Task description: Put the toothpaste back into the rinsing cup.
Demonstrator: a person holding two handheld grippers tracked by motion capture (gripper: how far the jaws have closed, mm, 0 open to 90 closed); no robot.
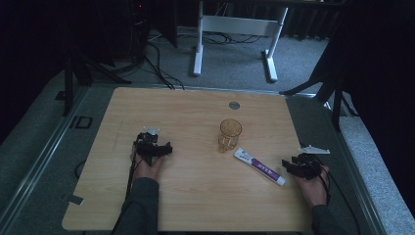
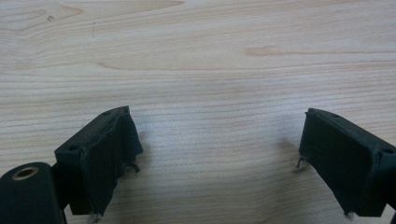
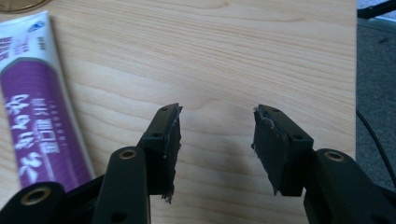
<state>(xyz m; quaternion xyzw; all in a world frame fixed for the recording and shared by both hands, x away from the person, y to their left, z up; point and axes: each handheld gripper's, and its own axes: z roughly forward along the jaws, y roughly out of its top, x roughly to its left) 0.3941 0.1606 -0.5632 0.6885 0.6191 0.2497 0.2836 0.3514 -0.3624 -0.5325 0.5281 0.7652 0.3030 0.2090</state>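
Tube (image 1: pixel 259 167) lies flat on the counter (image 1: pixel 195 112) just beside the right gripper (image 1: pixel 289 165), off its left jaw in the right gripper view (image 3: pixel 37 116), not between the jaws. That gripper (image 3: pixel 215 140) is released, jaws wide apart over bare wood, near the counter's right edge. Beyond the tube's far end stands a glass (image 1: pixel 229 134), upright. The left gripper (image 1: pixel 157 147) rests well apart from both, also released, jaws spread with only wood grain between them (image 2: pixel 219 140).
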